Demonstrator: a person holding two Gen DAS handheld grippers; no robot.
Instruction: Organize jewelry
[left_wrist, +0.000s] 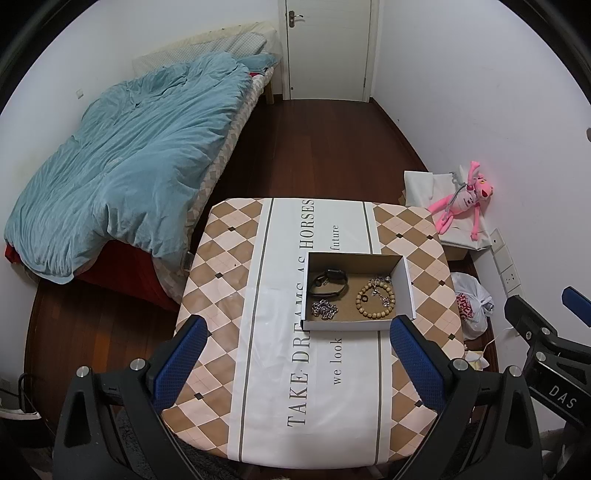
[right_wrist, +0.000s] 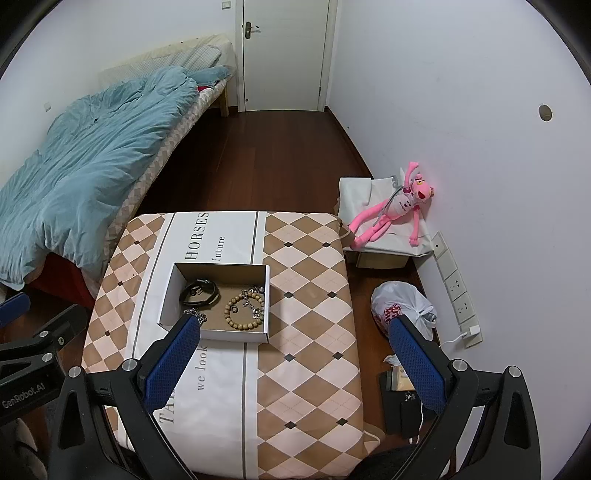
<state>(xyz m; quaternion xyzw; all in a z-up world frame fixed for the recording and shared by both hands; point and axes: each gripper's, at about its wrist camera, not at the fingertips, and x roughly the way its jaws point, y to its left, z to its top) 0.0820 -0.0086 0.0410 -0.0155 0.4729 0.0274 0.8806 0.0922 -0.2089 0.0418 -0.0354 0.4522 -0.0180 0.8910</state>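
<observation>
A shallow cardboard box sits on the table with the checked cloth. Inside lie a black watch, a silver chain, a wooden bead bracelet and a silver charm bracelet. My left gripper is open and empty, held above the table just in front of the box. My right gripper is open and empty, above the table to the right of the box; its left finger overlaps the box's near corner in view.
A bed with a blue duvet stands left of the table. A pink plush toy lies on a covered box at the right wall. A white plastic bag and small dark items lie on the floor.
</observation>
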